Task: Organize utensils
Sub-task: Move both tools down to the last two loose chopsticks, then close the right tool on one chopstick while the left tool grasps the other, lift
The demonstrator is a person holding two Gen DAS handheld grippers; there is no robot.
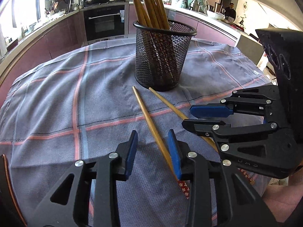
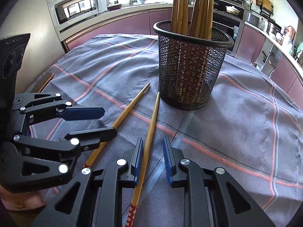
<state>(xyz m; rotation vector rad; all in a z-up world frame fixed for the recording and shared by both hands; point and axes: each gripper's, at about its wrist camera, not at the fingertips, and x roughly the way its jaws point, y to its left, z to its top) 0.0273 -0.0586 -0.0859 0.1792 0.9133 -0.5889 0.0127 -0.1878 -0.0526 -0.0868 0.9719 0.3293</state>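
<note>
Two wooden chopsticks lie on the checked cloth in front of a black mesh holder that stands upright with several chopsticks in it. My left gripper is open, its jaws on either side of the left chopstick. My right gripper is open, its jaws on either side of the right chopstick. The right gripper also shows in the left wrist view, over the right chopstick. The left gripper shows in the right wrist view, over the left chopstick.
The grey cloth with pink stripes covers the whole table. A dark flat object lies at the table's left edge. Kitchen counters and an oven stand behind the table.
</note>
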